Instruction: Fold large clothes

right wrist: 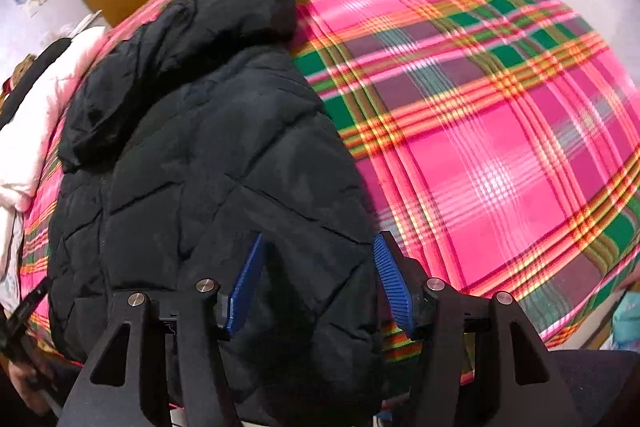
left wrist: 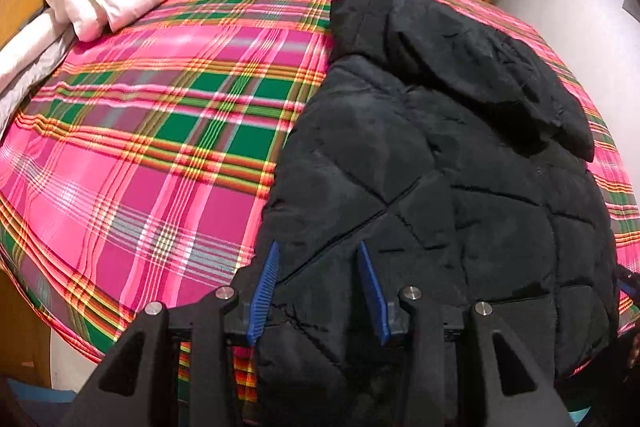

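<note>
Left wrist view: my left gripper, jaws apart, straddles the hem corner of the black quilted hooded jacket lying flat on the plaid bedsheet, positioned, I judge, to pinch.

Right wrist view: my right gripper, jaws apart and unclamped, brackets the opposite hem edge for a matched lift.

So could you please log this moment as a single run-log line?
stage: approach | black jacket: flat on plaid bed | left gripper: open over hem | right gripper: open over hem

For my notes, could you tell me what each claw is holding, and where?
Nothing: the left claw and right claw are open over the jacket's near edge.
</note>
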### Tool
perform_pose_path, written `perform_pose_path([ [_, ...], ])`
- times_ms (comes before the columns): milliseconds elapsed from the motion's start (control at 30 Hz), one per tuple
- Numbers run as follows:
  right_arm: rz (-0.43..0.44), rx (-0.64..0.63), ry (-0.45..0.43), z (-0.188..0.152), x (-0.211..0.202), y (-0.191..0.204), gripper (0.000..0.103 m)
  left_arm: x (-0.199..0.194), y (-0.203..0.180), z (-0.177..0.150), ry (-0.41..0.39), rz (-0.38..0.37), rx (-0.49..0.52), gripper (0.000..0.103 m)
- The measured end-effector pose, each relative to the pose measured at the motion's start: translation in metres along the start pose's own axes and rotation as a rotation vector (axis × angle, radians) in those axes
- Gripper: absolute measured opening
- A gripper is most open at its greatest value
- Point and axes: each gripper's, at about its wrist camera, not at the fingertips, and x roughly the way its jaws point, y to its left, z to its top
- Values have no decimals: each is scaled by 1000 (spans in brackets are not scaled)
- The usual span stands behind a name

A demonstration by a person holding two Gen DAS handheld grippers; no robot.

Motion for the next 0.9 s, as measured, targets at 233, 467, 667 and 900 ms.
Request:
perform_pose_path([
  [233,70,54,170,-11,27,-7,69,3,2,-5,25,29,10,47],
  [467,79,67,198,-15,29,-10,70,12,27,-6,82,38,-107,56],
  [667,68,21,236,-15,32,-3,64,22,12,-17,134,41,-40,53],
  [900,152,9,191,-15,8,7,15,14,-5,-16,121,-1,22,16],
])
